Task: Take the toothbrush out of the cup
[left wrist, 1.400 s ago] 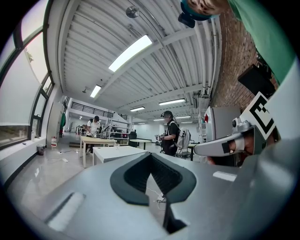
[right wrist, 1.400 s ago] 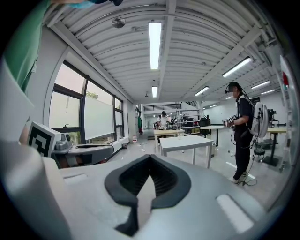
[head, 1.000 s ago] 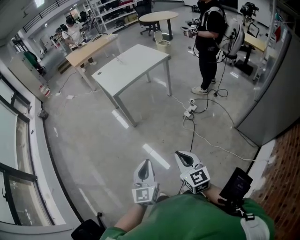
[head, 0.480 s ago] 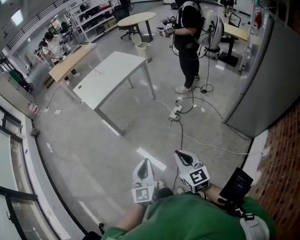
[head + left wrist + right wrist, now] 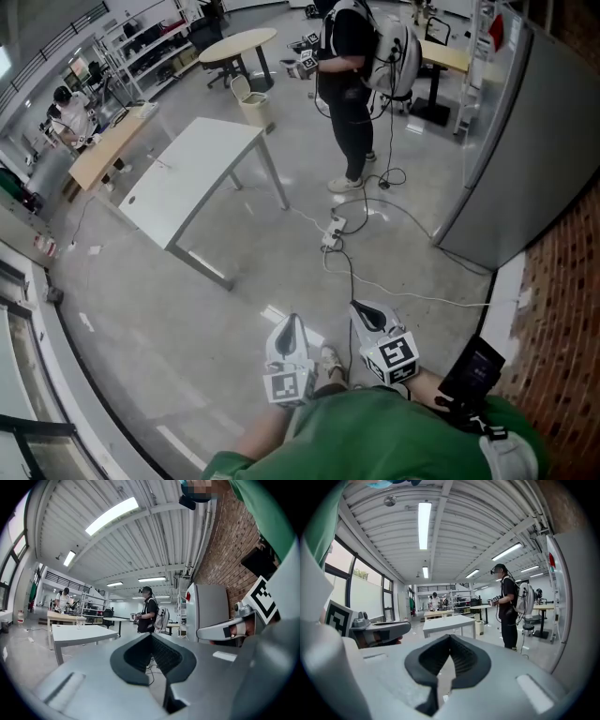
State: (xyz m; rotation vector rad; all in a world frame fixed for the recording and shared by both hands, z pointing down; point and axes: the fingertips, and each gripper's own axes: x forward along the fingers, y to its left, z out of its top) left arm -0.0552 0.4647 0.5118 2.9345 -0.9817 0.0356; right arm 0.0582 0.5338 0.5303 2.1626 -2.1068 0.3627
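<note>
Claws side by side, held out level over grey floor (image 5: 234, 272). Left claw (image 5: 291, 328) shut tight, nothing in it. Right claw (image 5: 368, 314) shut too, holding nothing, just right of the left one. White table (image 5: 187, 183) far ahead of both claws, a bit to the left. Small clear cup (image 5: 78, 623) on that table, well away from both claws. Toothbrush too small to make out. Person in black (image 5: 345, 84) standing far ahead, right of the table.
</note>
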